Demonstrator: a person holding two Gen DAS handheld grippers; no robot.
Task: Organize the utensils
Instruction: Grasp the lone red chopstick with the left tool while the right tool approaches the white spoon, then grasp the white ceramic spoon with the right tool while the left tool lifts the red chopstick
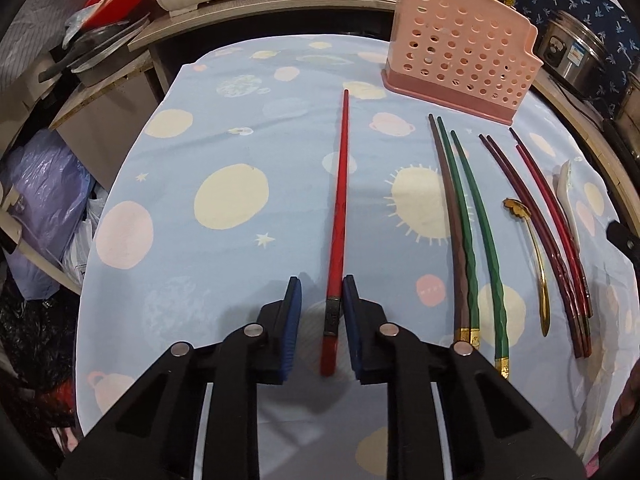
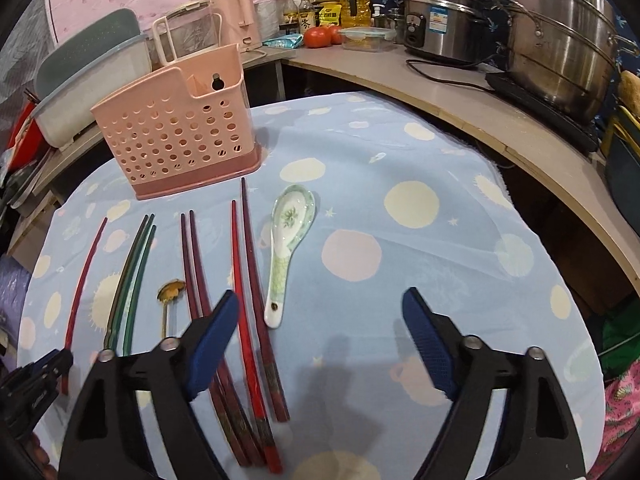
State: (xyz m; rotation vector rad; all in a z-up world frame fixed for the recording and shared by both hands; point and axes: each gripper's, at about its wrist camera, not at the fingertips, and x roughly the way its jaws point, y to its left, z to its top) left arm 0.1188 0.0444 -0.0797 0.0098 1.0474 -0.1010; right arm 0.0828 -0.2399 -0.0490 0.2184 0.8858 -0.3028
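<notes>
Left tool (image 1: 320,304) part open, pads straddling the red chopstick (image 1: 339,216) flat on bench cloth (image 1: 224,264), right pad touching, no clamp. Other chopsticks at 2 o'clock. Pink holder (image 2: 176,136) at 11 o'clock. Right tool (image 2: 320,320) wide open, empty, ceramic spoon (image 2: 286,236) just ahead.

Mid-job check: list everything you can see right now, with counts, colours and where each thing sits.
Red chopstick: 1, red, alone on the cloth, between the left gripper's fingers.
Green and brown chopsticks: 3, left of the gold spoon.
Dark red chopsticks: 4, between the two spoons.
Gold spoon: 1, among the chopsticks.
Ceramic spoon: 1, white and green, rightmost utensil.
Basket: 1, pink, upright behind the utensils.
Tablecloth: 1, blue with planets.
Pots: steel, on the counter.
Left gripper: open.
Right gripper: open, holding nothing.
</notes>
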